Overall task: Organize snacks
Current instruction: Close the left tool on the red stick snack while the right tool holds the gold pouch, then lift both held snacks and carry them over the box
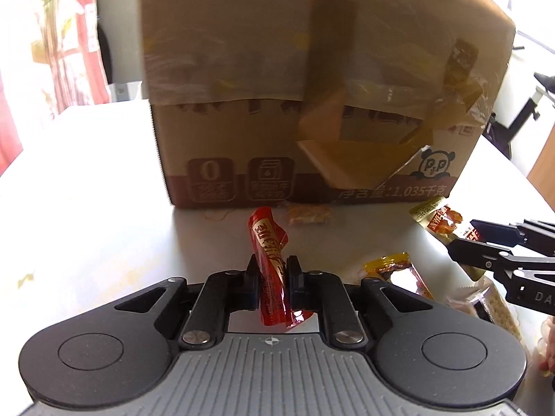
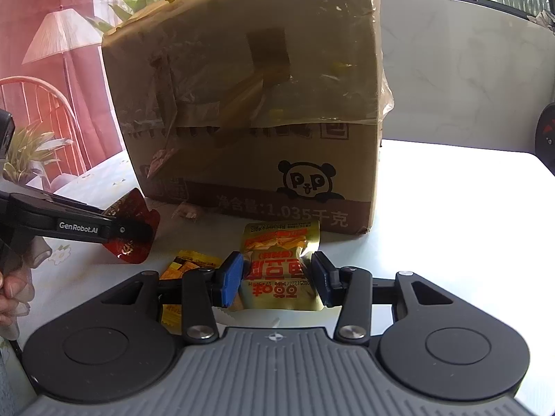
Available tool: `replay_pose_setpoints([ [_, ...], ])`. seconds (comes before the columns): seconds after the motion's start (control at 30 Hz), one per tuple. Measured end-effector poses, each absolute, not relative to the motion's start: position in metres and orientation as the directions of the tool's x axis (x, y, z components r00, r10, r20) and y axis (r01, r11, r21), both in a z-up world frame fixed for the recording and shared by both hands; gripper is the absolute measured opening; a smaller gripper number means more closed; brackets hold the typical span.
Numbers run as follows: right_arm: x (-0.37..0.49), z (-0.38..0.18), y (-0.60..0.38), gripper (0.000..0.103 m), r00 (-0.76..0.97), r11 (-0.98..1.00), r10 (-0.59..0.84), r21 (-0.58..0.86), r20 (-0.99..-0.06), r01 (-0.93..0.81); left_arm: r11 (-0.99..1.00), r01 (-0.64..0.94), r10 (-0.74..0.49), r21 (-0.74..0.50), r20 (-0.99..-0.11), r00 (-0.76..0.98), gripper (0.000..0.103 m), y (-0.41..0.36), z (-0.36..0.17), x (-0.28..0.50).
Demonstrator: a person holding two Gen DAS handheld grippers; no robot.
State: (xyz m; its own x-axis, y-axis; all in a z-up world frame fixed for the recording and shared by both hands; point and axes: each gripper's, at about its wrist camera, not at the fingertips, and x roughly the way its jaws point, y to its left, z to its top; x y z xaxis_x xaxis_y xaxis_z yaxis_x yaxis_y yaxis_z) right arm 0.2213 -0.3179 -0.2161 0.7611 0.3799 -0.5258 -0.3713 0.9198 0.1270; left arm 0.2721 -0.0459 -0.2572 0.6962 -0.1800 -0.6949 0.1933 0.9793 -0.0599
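The left gripper (image 1: pixel 273 270) is clamping tight on a red snack packet (image 1: pixel 270 260), which is standing nearly upright between the jaws with its crinkled top poking above them and its lower end hanging behind. The right gripper (image 2: pixel 277 277) is pinching a gold snack packet (image 2: pixel 281 270) from both sides, its blue pads (image 2: pixel 231 277) pressing into the puffy wrapper, whose print is reading upside down from the right wrist camera. Both packets are sitting just in front of a large cardboard box (image 1: pixel 312 104) that is standing on the white table (image 1: pixel 86 190), its flaps folded down and taped, a panda logo showing near its lower corner. A yellow-and-orange packet (image 2: pixel 194 263) is lying on the table just beside the right gripper's left finger, partly hidden under it. A small pale wrapped sweet (image 1: pixel 308 215) is resting on the table close against the foot of the box. A person's fingers (image 2: pixel 10 294) are showing at the left edge of the right wrist view, wrapped around the left gripper's handle.
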Motion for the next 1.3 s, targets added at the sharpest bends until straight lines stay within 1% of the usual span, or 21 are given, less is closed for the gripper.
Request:
replay_pose_setpoints([
  [0.1, 0.222, -0.216, -0.317, 0.046, 0.759, 0.920, 0.379, 0.127, -0.529, -0.371, 0.981, 0.173, -0.181, -0.083, -0.690, 0.701, 0.015, -0.038, -0.253, 0.267],
  [0.5, 0.224, -0.219, -0.312, 0.046, 0.750, 0.918, 0.374, 0.106, -0.545, -0.381, 0.984, 0.151, -0.172, -0.091, -0.677, 0.715, 0.015, -0.037, -0.241, 0.261],
  [0.73, 0.222, -0.220, -0.303, 0.046, 0.752, 0.916, 0.363, 0.062, -0.550, -0.397, 0.983, 0.149, -0.180, -0.104, -0.674, 0.716, 0.015, -0.029, -0.236, 0.257],
  [0.87, 0.214, -0.215, -0.310, 0.046, 0.783, 0.929, 0.351, 0.088, -0.514, -0.359, 0.982, 0.166, -0.181, -0.085, -0.640, 0.747, 0.015, -0.026, -0.226, 0.251],
  [1.03, 0.192, -0.198, -0.318, 0.046, 0.808, 0.932, 0.357, 0.115, -0.469, -0.345, 0.980, 0.182, -0.193, -0.078, -0.581, 0.791, 0.015, -0.016, -0.199, 0.244],
  [1.17, 0.178, -0.170, -0.327, 0.046, 0.842, 0.929, 0.368, 0.124, -0.395, -0.348, 0.974, 0.213, -0.224, -0.080, -0.512, 0.829, 0.016, -0.008, -0.166, 0.240],
  [1.3, 0.173, -0.133, -0.336, 0.046, 0.877, 0.924, 0.381, 0.142, -0.294, -0.354, 0.964, 0.254, -0.265, -0.084, -0.433, 0.862, 0.016, -0.007, -0.130, 0.240],
])
